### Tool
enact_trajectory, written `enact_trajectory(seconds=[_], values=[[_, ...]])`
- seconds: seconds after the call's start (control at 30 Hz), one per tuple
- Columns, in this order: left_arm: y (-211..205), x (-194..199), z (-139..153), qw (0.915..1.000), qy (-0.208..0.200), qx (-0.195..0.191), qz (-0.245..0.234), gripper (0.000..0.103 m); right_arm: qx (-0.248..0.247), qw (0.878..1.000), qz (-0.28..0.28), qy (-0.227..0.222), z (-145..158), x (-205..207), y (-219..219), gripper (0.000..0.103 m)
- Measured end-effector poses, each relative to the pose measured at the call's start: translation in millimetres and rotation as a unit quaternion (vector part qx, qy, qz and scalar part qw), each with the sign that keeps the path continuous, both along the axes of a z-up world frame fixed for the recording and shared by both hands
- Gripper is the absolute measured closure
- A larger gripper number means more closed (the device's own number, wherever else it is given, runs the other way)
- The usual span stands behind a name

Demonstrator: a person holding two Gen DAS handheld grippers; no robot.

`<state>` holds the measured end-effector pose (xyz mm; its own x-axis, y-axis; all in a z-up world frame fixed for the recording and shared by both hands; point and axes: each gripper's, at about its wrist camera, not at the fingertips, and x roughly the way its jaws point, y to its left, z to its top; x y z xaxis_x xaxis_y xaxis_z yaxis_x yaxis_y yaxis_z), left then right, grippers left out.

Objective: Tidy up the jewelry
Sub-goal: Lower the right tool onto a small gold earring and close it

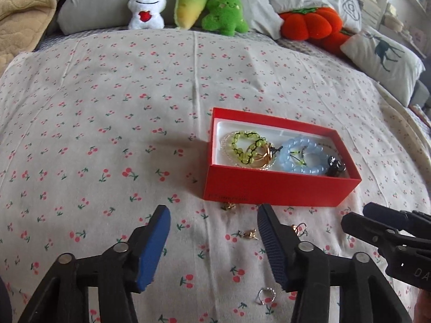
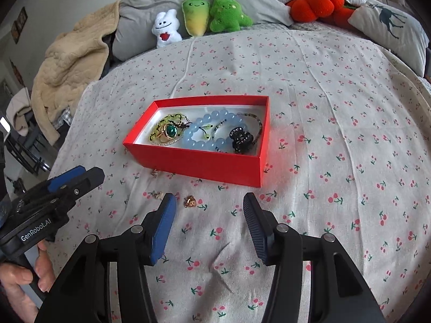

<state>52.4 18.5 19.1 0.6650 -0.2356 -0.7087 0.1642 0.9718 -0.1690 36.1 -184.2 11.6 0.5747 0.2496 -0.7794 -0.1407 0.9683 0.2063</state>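
Observation:
A red box point(image 1: 269, 191) point(image 2: 194, 161) sits on the cherry-print bedspread. It holds a pale blue bead bracelet point(image 1: 301, 156) point(image 2: 204, 134), a green bead bracelet point(image 1: 242, 145), a gold ring with a green stone point(image 2: 169, 132) and a black hair claw point(image 2: 241, 138). Small gold pieces point(image 1: 247, 234) point(image 2: 190, 202) and a silver ring point(image 1: 266, 294) lie loose on the cloth in front of the box. My left gripper point(image 1: 213, 210) point(image 2: 90, 173) hovers open over the loose pieces. My right gripper point(image 2: 209, 199) point(image 1: 358, 215) is open beside it, holding nothing.
Plush toys point(image 1: 188, 5) and an orange pumpkin cushion point(image 1: 309, 24) line the pillows at the far side of the bed. A tan blanket point(image 2: 70, 64) hangs off the bed's far left corner. A hand point(image 2: 24, 280) grips the left gripper's handle.

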Motion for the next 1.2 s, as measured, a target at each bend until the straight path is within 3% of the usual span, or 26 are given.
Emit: enact_trajectory(seconds=[0.1, 0.23, 0.33, 0.47, 0.63, 0.77, 0.83, 0.93, 1.07, 1.13, 1.2], values=[[2, 12, -16, 0.999, 0.012, -0.035, -0.026, 0.071, -0.02, 1.0, 0.02, -0.006, -1, 6, 9, 0.05], [-9, 25, -38, 0.9984, 0.037, -0.009, -0.041, 0.079, -0.026, 0.998, 0.052, 0.022, -11, 11, 18, 0.054], [-14, 28, -49, 0.9969, 0.048, -0.014, -0.06, 0.08, -0.035, 0.997, 0.056, 0.039, -20, 15, 19, 0.054], [-10, 27, -53, 0.9952, 0.071, -0.026, -0.063, 0.08, -0.008, 0.997, 0.052, 0.059, -30, 18, 8, 0.054], [-12, 18, -55, 0.9898, 0.118, -0.023, -0.077, 0.08, 0.003, 0.996, 0.06, 0.069, -39, 20, 7, 0.061], [-16, 10, -52, 0.9876, 0.129, -0.022, -0.087, 0.079, -0.001, 0.994, 0.086, 0.063, -43, 22, 20, 0.062], [-20, 6, -52, 0.9863, 0.132, -0.02, -0.098, 0.075, -0.013, 0.993, 0.097, 0.062, -48, 23, 29, 0.066], [-27, 2, -54, 0.9852, 0.132, 0.013, -0.109, 0.063, -0.038, 0.993, 0.103, 0.051, -55, 27, 39, 0.07], [-32, -7, -52, 0.9825, 0.13, 0.036, -0.129, 0.057, -0.041, 0.993, 0.101, 0.036, -59, 31, 42, 0.075], [-33, -11, -51, 0.9808, 0.131, 0.04, -0.139, 0.049, -0.048, 0.994, 0.096, 0.032, -59, 31, 42, 0.089], [-36, -14, -50, 0.979, 0.133, 0.046, -0.148, 0.043, -0.043, 0.994, 0.091, 0.035, -59, 32, 40, 0.095]])
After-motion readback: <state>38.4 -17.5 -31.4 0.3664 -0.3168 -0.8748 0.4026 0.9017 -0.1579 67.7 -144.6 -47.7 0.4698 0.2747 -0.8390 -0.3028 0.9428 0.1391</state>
